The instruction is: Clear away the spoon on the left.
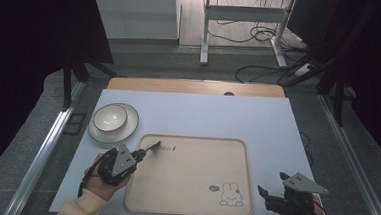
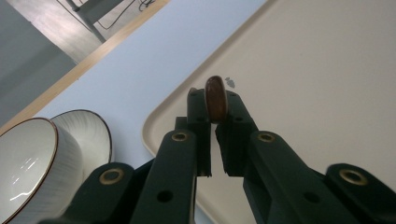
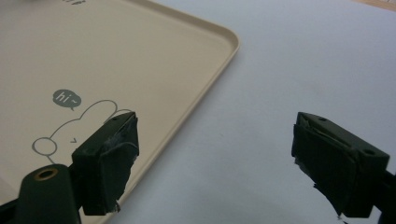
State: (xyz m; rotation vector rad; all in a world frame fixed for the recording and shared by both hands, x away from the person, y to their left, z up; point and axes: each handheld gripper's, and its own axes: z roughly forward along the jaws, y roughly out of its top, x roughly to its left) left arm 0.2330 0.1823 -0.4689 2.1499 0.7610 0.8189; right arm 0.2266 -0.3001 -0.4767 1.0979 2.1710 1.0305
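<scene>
Left gripper (image 1: 139,153) clamped on spoon (image 1: 152,147) handle end, bowl of spoon hanging over tray (image 1: 188,197) at its 10 o'clock corner. Judged light, stiff, slick (glossy brown handle); pinched well back from bowl. Right gripper (image 1: 269,191) spread wide, empty, at tray's 4 o'clock.

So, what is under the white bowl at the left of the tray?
The bowl stands on a white plate with a dark rim. The plate's middle is covered by the bowl, so anything between them cannot be seen.
</scene>
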